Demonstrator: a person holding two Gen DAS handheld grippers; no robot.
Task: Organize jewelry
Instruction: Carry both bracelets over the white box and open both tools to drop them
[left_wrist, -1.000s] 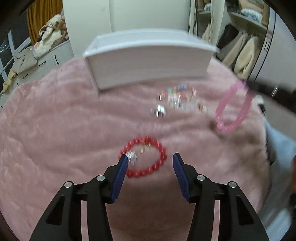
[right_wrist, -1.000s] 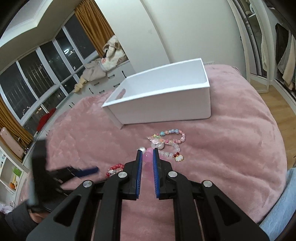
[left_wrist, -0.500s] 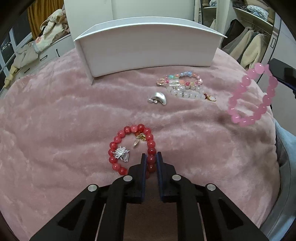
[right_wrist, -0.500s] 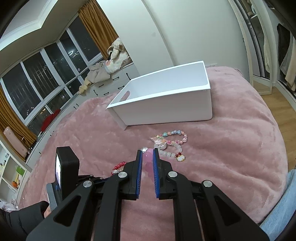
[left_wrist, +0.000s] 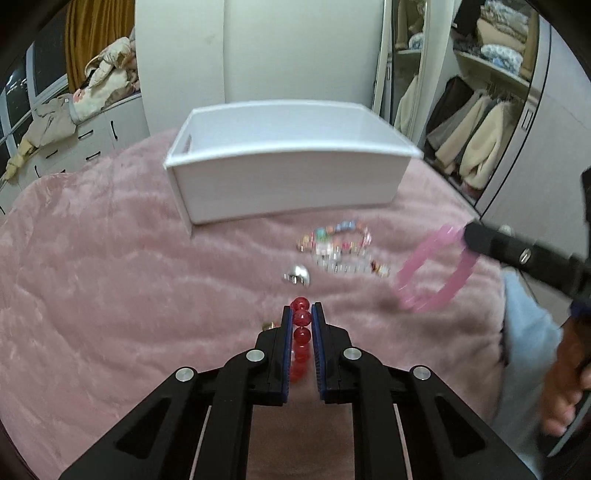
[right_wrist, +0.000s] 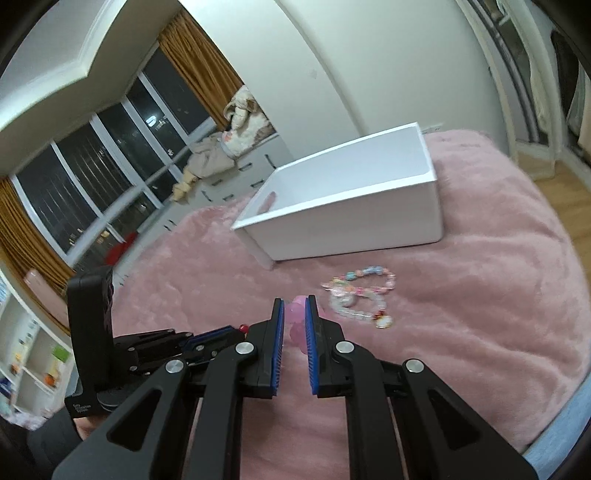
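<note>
Two bead bracelets pinched in jaws, red round-bead bracelet (left_wrist: 300, 334) left, pink translucent bracelet (left_wrist: 436, 273) right, lifted for dropping into white rectangular box (left_wrist: 291, 184).

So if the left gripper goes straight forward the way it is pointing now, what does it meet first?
Holding the red bead bracelet, the left gripper points toward the small silver piece lying on the pink blanket. That looks first in line, with the white box further behind, though depth is hard to judge.
</note>
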